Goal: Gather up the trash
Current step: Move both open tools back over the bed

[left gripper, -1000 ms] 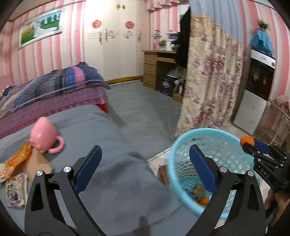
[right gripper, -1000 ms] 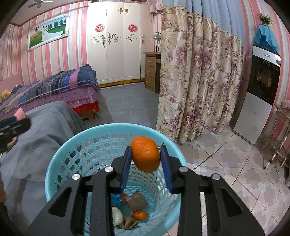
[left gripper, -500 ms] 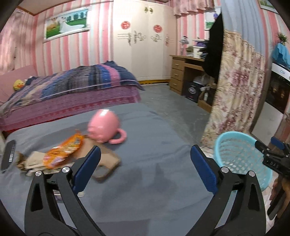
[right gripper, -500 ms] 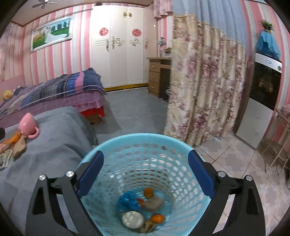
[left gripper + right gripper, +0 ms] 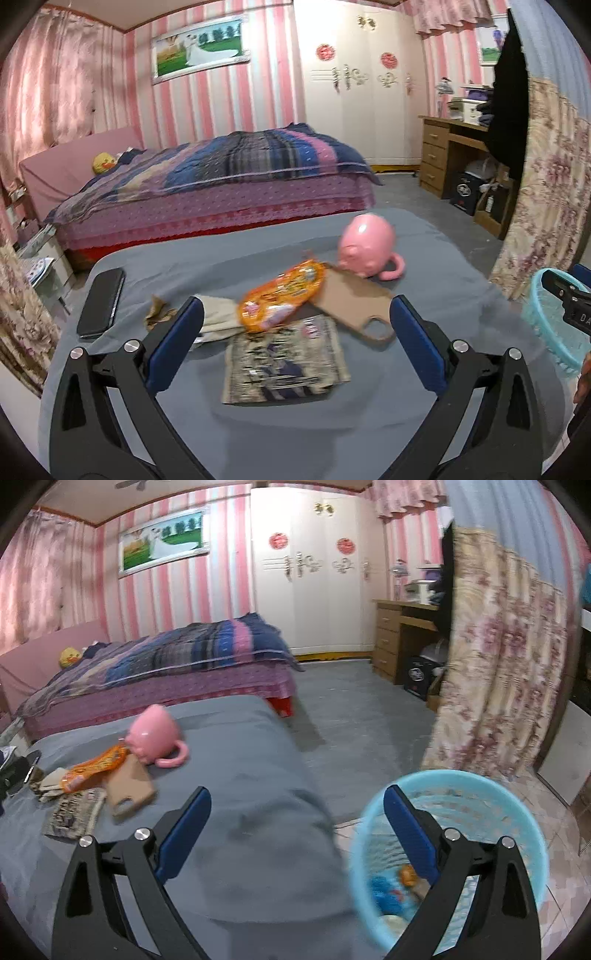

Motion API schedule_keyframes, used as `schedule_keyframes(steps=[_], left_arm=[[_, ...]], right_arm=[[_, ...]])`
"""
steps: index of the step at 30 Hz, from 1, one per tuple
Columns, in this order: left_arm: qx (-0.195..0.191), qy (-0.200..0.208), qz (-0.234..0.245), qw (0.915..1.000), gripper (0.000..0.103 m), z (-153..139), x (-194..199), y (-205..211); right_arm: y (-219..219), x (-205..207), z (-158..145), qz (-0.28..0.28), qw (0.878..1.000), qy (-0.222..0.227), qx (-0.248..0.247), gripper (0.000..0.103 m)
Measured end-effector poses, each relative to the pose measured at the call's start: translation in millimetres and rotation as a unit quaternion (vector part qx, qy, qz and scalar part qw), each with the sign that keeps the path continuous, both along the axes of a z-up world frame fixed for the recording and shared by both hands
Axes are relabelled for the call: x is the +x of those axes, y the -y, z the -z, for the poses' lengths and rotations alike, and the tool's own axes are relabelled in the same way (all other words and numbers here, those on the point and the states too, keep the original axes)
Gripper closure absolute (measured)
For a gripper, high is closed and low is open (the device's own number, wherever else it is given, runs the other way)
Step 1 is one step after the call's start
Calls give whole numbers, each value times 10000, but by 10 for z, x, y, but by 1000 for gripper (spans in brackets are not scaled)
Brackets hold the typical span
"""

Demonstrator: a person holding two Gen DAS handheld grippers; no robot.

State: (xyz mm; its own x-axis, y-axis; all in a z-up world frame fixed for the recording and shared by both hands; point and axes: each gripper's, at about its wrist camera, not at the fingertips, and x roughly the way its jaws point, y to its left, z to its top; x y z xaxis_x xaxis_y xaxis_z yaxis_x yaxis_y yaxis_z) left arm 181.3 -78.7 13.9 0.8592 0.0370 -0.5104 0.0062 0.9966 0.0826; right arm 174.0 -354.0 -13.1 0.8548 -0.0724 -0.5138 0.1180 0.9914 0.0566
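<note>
Left wrist view: my left gripper point(image 5: 295, 328) stands wide and empty over the grey cloth point(image 5: 424, 266); between its pads lie an orange snack wrapper point(image 5: 282, 295) and a printed packet point(image 5: 284, 362); my right gripper point(image 5: 297, 818), jaws wide, nothing between them; blue basket point(image 5: 517, 812) right, holding trash.

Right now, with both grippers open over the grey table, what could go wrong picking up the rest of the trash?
The orange snack wrapper overlaps the tan phone case and lies close beside the pink pig-shaped mug, so a careless pinch could drag either along. The black phone lies near the crumpled brown scraps and could get binned. The blue mesh basket stands beside the table; a wide swing could tip it.
</note>
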Motion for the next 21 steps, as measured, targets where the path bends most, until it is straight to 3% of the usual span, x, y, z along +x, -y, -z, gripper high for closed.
schedule_keyframes(steps=[10, 14, 21], left_arm=[[-117, -107, -442, 9989, 6, 45, 103, -709], [-88, -102, -616, 9980, 6, 64, 116, -1029], [-374, -301, -1109, 9927, 6, 185, 230, -1656]], right_arm=[[-911, 368, 2, -671, 9976, -158, 37, 10], [-1302, 446, 169, -982, 9947, -297, -67, 10], [-1842, 558, 366, -1525, 9855, -636, -384, 11]])
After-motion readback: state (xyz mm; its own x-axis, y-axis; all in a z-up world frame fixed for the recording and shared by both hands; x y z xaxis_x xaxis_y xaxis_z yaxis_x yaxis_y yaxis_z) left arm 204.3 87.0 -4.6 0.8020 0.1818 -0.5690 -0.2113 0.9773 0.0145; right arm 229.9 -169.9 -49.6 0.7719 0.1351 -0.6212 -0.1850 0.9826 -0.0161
